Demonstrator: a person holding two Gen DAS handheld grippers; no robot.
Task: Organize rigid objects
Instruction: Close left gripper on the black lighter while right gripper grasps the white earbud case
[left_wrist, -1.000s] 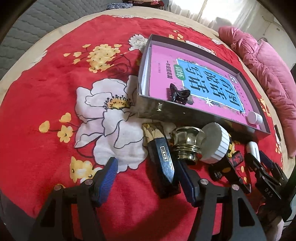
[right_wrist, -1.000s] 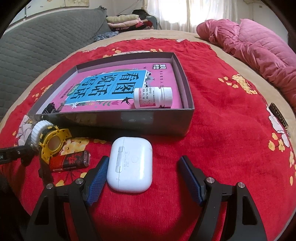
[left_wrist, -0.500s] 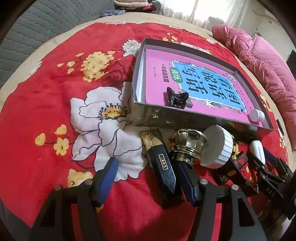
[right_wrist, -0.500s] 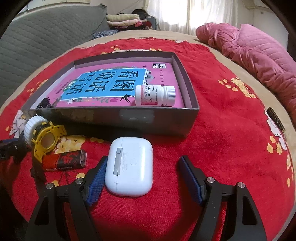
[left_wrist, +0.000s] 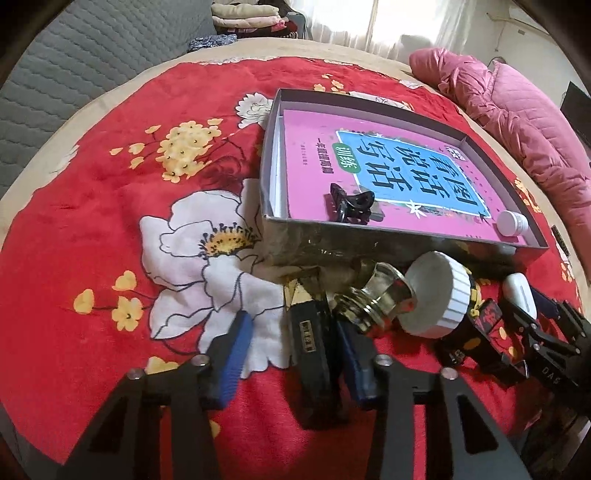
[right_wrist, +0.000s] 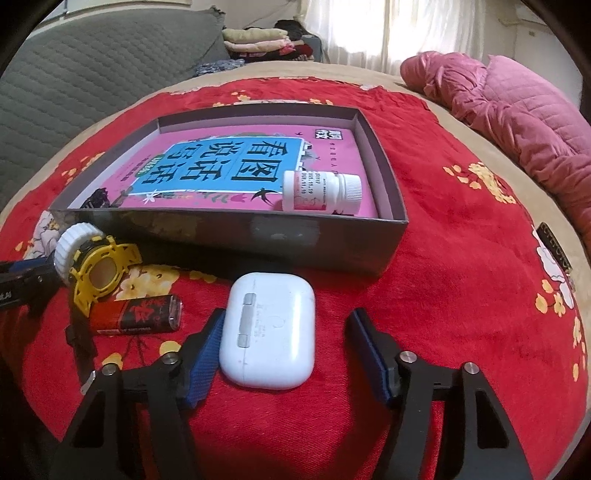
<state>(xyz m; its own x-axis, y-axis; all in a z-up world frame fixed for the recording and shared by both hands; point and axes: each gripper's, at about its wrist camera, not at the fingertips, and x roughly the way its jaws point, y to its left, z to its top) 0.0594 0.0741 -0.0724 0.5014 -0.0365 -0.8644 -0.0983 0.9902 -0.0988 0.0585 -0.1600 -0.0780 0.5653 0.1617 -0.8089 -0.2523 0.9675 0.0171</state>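
Note:
A grey shallow box (left_wrist: 369, 240) (right_wrist: 236, 236) on the red floral blanket holds a pink book (left_wrist: 399, 173), a black hair clip (left_wrist: 351, 206) and a white pill bottle (right_wrist: 321, 192). My left gripper (left_wrist: 295, 343) is open around a black flat tool (left_wrist: 310, 343); a brass knob (left_wrist: 376, 302) and a white ribbed lid (left_wrist: 439, 295) lie by its right finger. My right gripper (right_wrist: 291, 350) is open around a white earbud case (right_wrist: 269, 332), left finger close to it. A yellow watch (right_wrist: 99, 273) and a red lighter (right_wrist: 136, 314) lie to its left.
A pink quilted duvet (right_wrist: 517, 110) lies at the far right. A grey quilted sofa back (right_wrist: 92, 66) and folded clothes (right_wrist: 258, 37) stand behind. The right gripper also shows at the right edge of the left wrist view (left_wrist: 539, 332).
The left view has shifted so the box sits lower and further right; the brass knob now leans over towards the white lid. The right gripper has crept forward around the earbud case.

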